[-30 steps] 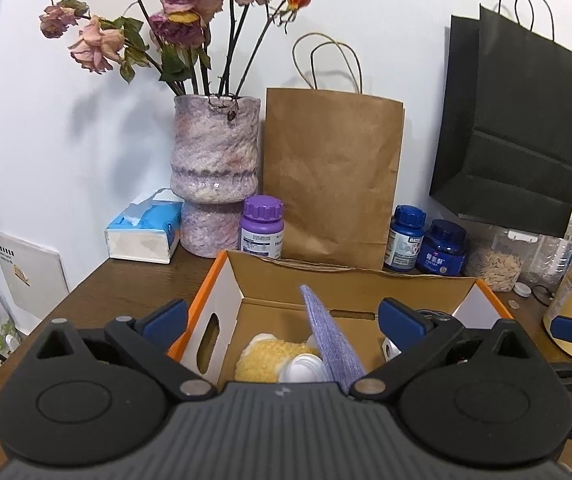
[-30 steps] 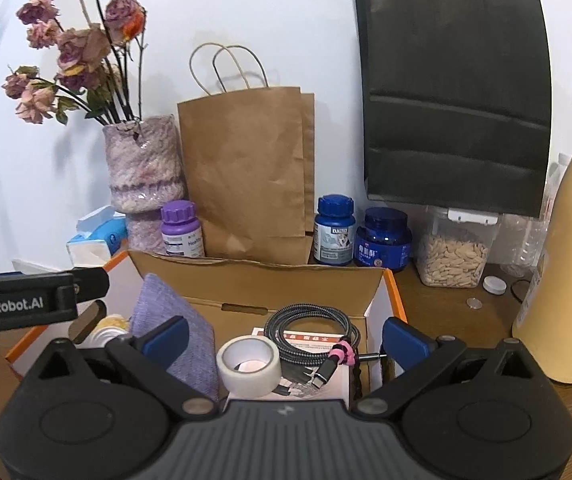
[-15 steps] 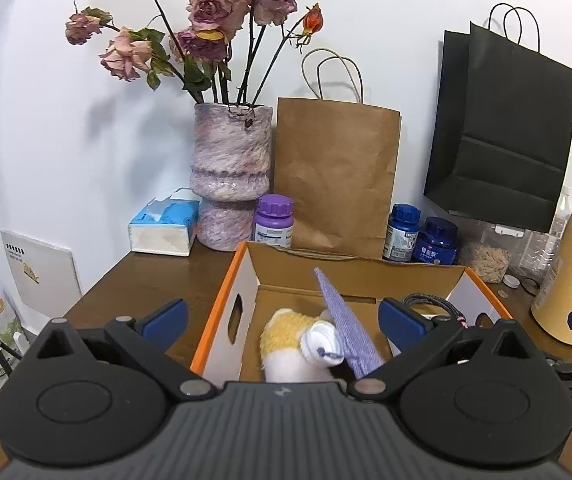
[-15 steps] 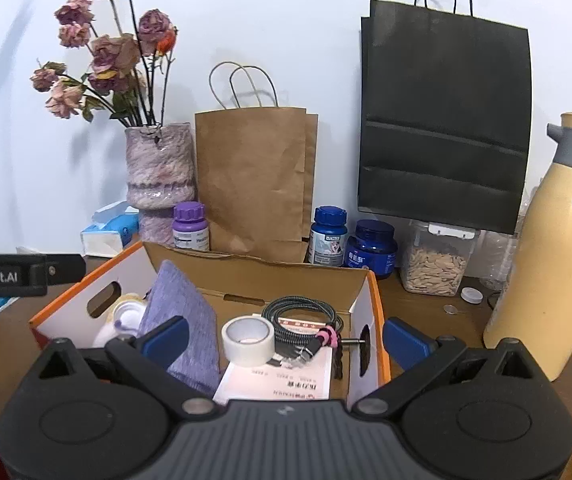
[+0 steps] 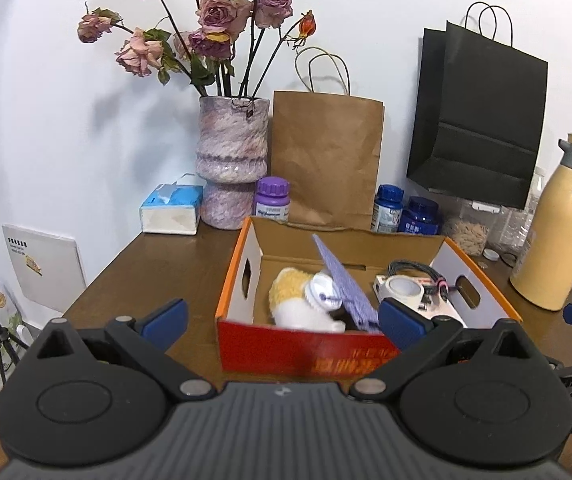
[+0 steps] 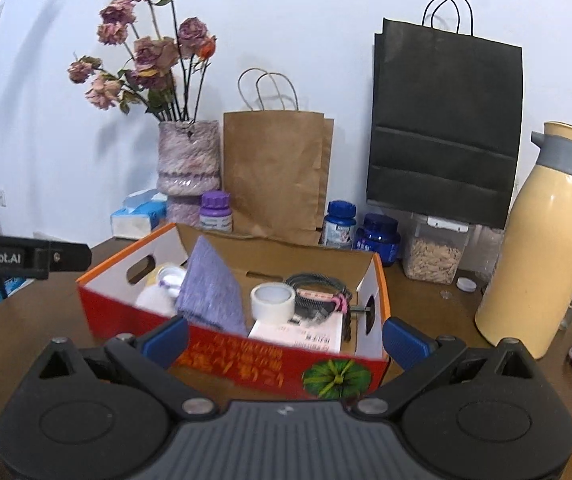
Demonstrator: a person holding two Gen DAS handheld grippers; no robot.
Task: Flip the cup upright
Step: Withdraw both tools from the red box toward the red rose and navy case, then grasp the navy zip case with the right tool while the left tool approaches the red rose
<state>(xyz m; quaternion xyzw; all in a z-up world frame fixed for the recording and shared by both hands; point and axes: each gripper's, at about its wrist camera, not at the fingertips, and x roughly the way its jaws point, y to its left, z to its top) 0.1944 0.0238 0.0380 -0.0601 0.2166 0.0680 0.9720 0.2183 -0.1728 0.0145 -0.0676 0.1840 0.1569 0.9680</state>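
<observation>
Brown wood table [image 5: 154, 264] w/ open box [image 5: 305, 354], vase [image 5: 232, 168], thermos [image 5: 557, 232].

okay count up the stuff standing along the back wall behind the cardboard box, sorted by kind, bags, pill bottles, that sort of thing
Paper bags: 2, brown and black
Pill bottles: 3, one purple-capped, two blue
Vase of dried roses: 1
Tissue box: 1
Clear container of seeds: 1
Cream thermos jug: 1
Total: 9

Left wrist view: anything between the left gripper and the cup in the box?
Yes. The box's red front wall stands between the open left gripper and the cup; the purple cloth leans against the cup's right side.
</observation>
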